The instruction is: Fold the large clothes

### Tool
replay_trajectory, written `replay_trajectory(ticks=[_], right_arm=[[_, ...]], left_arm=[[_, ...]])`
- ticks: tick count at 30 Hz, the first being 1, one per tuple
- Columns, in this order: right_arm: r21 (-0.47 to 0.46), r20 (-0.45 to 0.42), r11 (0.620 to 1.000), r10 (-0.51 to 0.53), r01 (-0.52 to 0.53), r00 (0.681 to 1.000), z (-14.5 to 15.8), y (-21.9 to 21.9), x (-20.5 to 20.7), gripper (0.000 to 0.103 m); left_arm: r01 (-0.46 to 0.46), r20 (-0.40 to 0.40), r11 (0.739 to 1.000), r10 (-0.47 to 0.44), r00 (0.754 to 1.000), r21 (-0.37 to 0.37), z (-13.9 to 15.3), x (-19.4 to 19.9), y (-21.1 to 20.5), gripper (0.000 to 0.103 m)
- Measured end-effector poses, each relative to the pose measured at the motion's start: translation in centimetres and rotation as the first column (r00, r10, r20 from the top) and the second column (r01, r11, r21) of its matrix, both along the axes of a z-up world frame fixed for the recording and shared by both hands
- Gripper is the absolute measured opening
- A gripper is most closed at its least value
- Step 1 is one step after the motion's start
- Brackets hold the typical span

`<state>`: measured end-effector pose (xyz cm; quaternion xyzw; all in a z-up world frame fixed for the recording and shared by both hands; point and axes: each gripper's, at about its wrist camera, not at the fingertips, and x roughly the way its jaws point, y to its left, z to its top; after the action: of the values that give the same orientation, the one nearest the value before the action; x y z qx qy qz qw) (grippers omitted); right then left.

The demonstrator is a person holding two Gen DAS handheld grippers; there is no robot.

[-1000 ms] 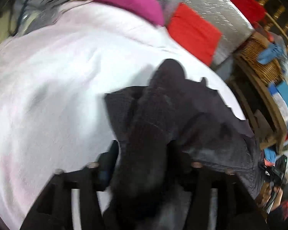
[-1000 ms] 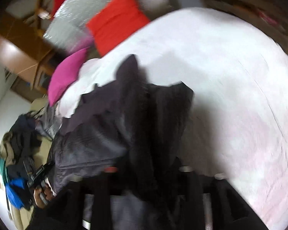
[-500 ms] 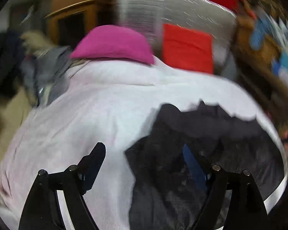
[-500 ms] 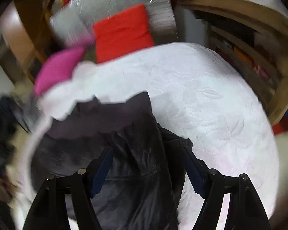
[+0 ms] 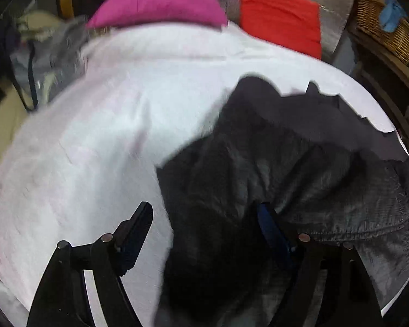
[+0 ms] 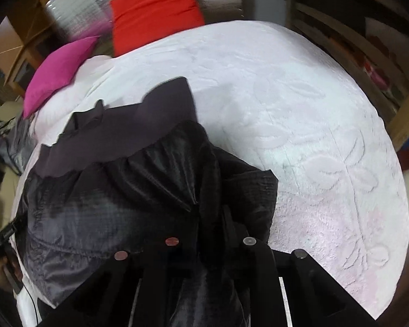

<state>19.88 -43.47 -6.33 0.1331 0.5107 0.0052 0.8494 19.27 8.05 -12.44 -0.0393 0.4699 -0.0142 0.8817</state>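
Jacket: the dark jacket [image 5: 272,169] lay on the white bedspread [image 5: 95,141], filling the lower right of my left view and the lower left and centre of my right view, its far edge reaching toward the pink pillow [image 6: 60,68] and the red cushion [image 6: 155,11].
Feel: I judged it light, limp and slick; the shell was thin, shiny and crinkled, with a duller, softer band along the far edge. It would slump and slide rather than keep a crease.
Where to grip: I judged a doubled hem or seam best, pinched deep, since a single layer of that shell would likely slip out.
Long axis: in my right view it ran from lower centre up toward the upper left; which end was the collar I could not tell.
Left tongs: my left gripper [image 5: 204,218] stood wide, its jaws narrowing slightly; the jacket's near edge lay between the fingers, the left finger over bare bedspread and not pressing cloth.
Right tongs: my right gripper [image 6: 212,212] was narrowing, a ridge of jacket bunched between the fingers and pinched.
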Motion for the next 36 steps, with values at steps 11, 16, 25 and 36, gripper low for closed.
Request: replay_trajectory(ticks=[11, 16, 25, 36], right_arm=[[0.027, -0.045, 0.999, 0.028, -0.027, 0.999, -1.7, 0.6, 5.9, 0.014], [0.023, -0.069, 0.999, -0.022, 0.024, 0.997, -3.3, -0.9, 6.1, 0.014], [0.032, 0.157, 0.995, -0.103, 0.099, 0.982, 4.3, 0.5, -1.3, 0.072], [-0.069, 0.289, 0.995, 0.085, -0.067, 0.954, 1.0, 16.0, -11.6, 0.075]], left_arm=[[0.072, -0.13, 0.993, -0.084, 0.988, -0.096, -1.3, 6.7, -0.7, 0.027], [-0.018, -0.158, 0.986, -0.008, 0.987, -0.164, -3.0, 7.1, 1.1, 0.022], [-0.14, 0.056, 0.988, 0.144, 0.988, -0.07, 4.6, -0.7, 1.6, 0.062], [-0.009, 0.242, 0.997, -0.012, 0.97, 0.083, 5.0, -12.6, -13.3, 0.081]])
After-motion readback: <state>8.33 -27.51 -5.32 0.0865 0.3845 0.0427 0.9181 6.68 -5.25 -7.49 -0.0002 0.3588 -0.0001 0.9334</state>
